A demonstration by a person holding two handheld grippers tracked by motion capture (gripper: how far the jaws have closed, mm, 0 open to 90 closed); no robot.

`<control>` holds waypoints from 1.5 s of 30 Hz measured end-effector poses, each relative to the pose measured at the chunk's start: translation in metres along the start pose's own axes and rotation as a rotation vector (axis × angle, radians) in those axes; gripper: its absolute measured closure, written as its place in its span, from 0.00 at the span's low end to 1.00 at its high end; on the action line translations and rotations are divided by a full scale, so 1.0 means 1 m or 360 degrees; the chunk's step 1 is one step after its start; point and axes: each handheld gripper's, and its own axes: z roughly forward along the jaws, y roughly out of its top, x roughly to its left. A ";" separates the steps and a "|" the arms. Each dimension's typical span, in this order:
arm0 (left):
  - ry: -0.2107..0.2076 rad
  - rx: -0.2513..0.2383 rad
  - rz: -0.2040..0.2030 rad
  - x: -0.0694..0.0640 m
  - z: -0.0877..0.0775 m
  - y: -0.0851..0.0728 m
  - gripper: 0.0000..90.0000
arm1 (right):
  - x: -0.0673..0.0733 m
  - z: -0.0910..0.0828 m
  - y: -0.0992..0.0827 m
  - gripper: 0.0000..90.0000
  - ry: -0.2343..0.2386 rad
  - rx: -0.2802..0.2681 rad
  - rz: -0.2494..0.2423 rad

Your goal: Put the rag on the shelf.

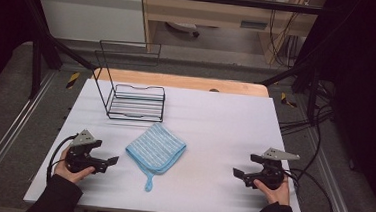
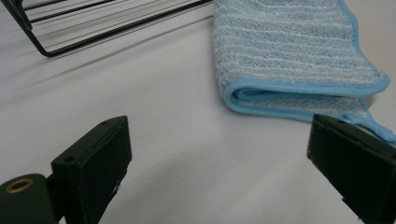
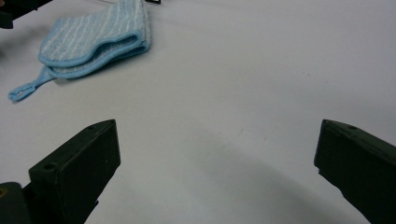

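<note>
A folded light-blue striped cloth (image 1: 156, 148) with a hanging loop lies in the middle of the white table. My left gripper (image 1: 113, 160) rests at the front left, held by a hand, jaws wide apart and pointing right toward the cloth (image 2: 294, 60), a short way off it. At the front right my right gripper (image 1: 237, 173) points left, jaws also wide apart over bare table, with the cloth (image 3: 95, 39) farther off. Nothing sits between either pair of jaws.
A black wire rack (image 1: 135, 101) with a tall wire back stands at the rear left of the white table top (image 1: 225, 123); its base wires (image 2: 93, 28) show ahead of the left gripper. Cables trail off both sides. A wooden edge (image 1: 187, 82) runs behind.
</note>
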 end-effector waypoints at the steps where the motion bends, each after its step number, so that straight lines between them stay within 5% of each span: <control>1: 0.0000 0.0000 0.0000 0.000 0.000 0.000 0.07 | 0.000 0.000 0.000 0.01 0.0006 -0.0002 0.0007; 24: 0.0016 0.0015 -0.0023 -0.010 -0.002 0.017 0.17 | 0.003 0.001 0.002 0.01 -0.0001 0.0002 0.0013; 36: 0.0035 0.0092 -0.0007 -0.028 0.006 0.048 0.43 | 0.003 0.003 0.001 0.01 -0.0001 0.0016 0.0002; 45: 0.0058 0.0214 -0.0011 -0.039 0.037 0.060 0.61 | 0.003 0.003 0.001 0.01 -0.0003 0.0027 -0.0002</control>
